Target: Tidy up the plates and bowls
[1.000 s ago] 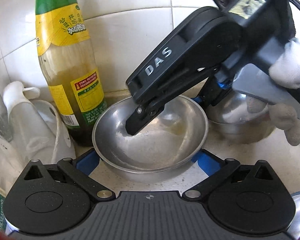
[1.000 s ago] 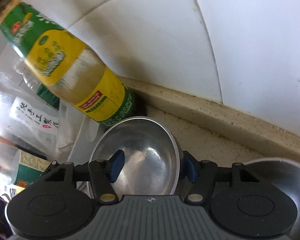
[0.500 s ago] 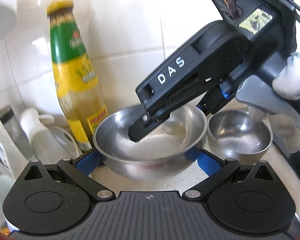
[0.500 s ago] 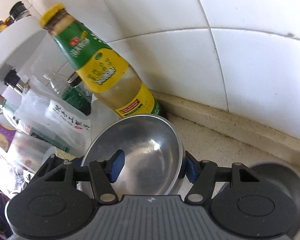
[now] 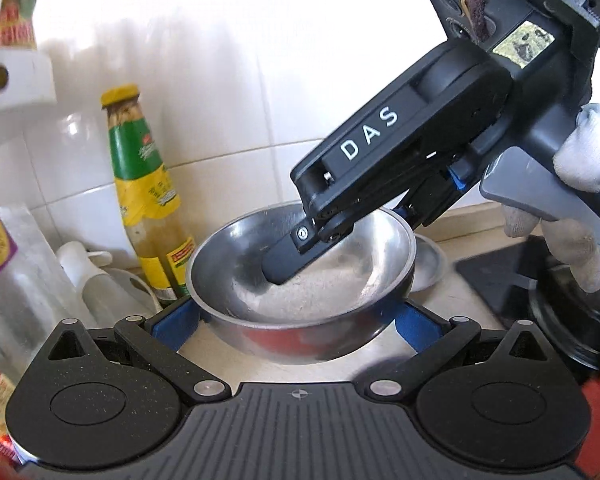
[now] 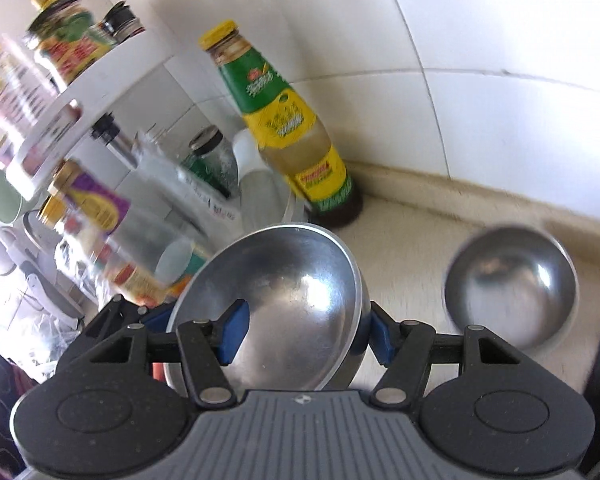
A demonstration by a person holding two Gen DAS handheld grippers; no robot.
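A steel bowl [image 5: 300,292] hangs above the counter, held from two sides. My left gripper [image 5: 294,318] is shut on it, its blue pads [image 5: 176,316] pressing the bowl's left and right outer walls. In the right wrist view the same bowl [image 6: 284,280] is tilted; my right gripper [image 6: 306,334] is shut on its wall, one finger inside and the other outside. From the left wrist view that inner finger [image 5: 284,264] reaches down into the bowl. A smaller steel bowl [image 6: 508,284] rests on the counter to the right, partly hidden behind the held bowl [image 5: 430,264].
A green and yellow sauce bottle [image 6: 284,128] stands against the tiled wall. To its left a white shelf [image 6: 80,92] carries more bottles and jars, with bags below. A black stove top [image 5: 512,276] lies at the right. A gloved hand [image 5: 580,240] grips the right tool.
Both grippers have risen with the bowl, which has left the counter. The sauce bottle and the small bowl have shrunk away, and the shelf has come into view.
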